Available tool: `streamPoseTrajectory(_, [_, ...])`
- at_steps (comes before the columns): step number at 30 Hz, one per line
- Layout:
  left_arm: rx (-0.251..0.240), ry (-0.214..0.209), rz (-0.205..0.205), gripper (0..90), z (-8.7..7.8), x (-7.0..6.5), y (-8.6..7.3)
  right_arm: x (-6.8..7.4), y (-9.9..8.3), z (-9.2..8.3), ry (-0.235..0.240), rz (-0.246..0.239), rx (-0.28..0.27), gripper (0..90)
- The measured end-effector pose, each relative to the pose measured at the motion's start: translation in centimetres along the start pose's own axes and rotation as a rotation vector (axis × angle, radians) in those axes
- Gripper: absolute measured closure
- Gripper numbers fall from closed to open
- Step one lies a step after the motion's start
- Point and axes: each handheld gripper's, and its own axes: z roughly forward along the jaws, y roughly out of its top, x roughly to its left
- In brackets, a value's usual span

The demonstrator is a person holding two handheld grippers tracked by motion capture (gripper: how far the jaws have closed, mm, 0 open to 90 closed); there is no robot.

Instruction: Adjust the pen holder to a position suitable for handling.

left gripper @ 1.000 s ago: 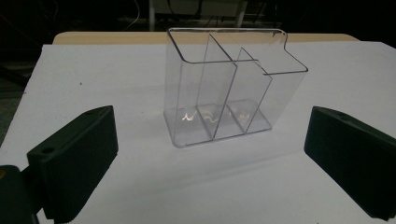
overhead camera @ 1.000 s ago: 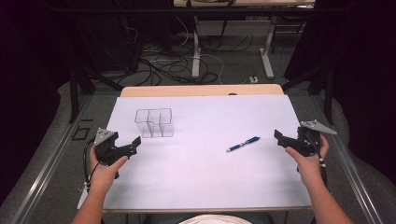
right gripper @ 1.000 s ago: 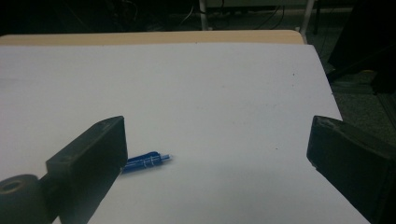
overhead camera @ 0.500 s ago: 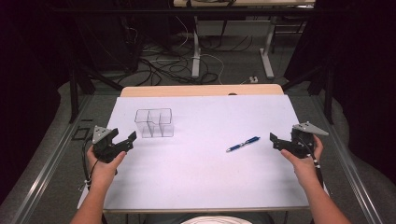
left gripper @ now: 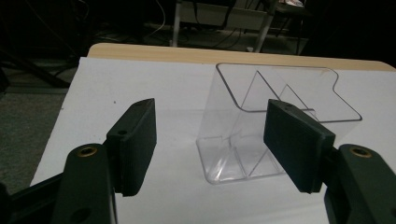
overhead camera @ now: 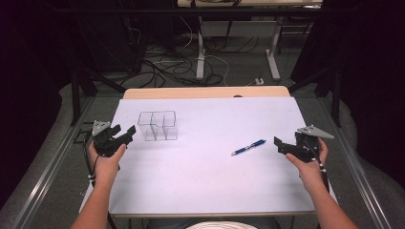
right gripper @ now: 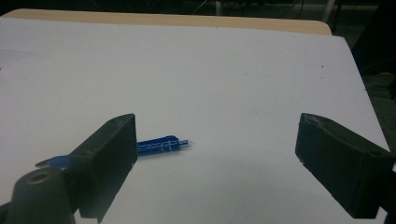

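Observation:
A clear plastic organiser box with compartments stands on the white table's far left part. My left gripper hovers just left of it, open, jaws pointing at the box. In the left gripper view the box stands just ahead of the gripper. Its jaws have just been closing, and the pads do not press on anything. A blue pen lies on the right half. My right gripper is open beside it, right of the pen's tip. In the right gripper view the pen lies by the left jaw of the gripper. These jaws have narrowed slightly, with nothing between them.
A white sheet covers the table, with a strip of bare wood along the far edge. Metal rails run down both sides. Cables and table legs crowd the dark floor beyond.
The left gripper has moved a little away from the person, near the box's left side, and its jaws have narrowed. The right hand has barely shifted.

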Motion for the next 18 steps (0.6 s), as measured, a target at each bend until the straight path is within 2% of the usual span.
streamPoseTrajectory(3, [-0.007,0.005,-0.017,37.2,0.5,0.4,0.4,0.0,0.0,-0.1,-0.003,0.003,-0.001,13.5])
streamPoseTrajectory(5, [0.014,-0.01,-0.04,38.9,0.9,0.7,0.6,0.0,0.0,-0.1,-0.006,0.007,0.0,14.0])
streamPoseTrajectory(7, [0.025,0.003,-0.054,38.9,1.3,1.0,0.8,0.0,-0.1,-0.1,-0.004,0.009,0.0,14.3])
streamPoseTrajectory(9, [0.027,0.008,-0.089,39.8,1.8,1.4,0.9,-0.2,-0.1,-0.1,-0.005,0.007,0.002,14.4])
streamPoseTrajectory(10, [0.03,0.01,-0.106,44.8,2.0,1.6,1.1,-0.2,-0.2,0.0,-0.003,0.013,0.006,14.4])
streamPoseTrajectory(11, [0.029,0.008,-0.123,48.7,2.2,1.9,1.1,-0.2,-0.2,0.0,-0.002,0.019,0.007,14.5])
streamPoseTrajectory(13, [0.035,-0.012,-0.178,50.9,2.6,2.4,1.2,-0.2,-0.2,0.1,0.001,0.02,0.007,14.4])
streamPoseTrajectory(15, [0.063,-0.005,-0.209,54.3,3.2,2.7,1.3,-0.1,-0.2,0.1,0.004,0.02,0.013,14.5])
streamPoseTrajectory(18, [0.079,-0.011,-0.234,59.5,3.6,3.1,1.3,-0.1,-0.2,0.1,0.007,0.018,0.011,14.5])
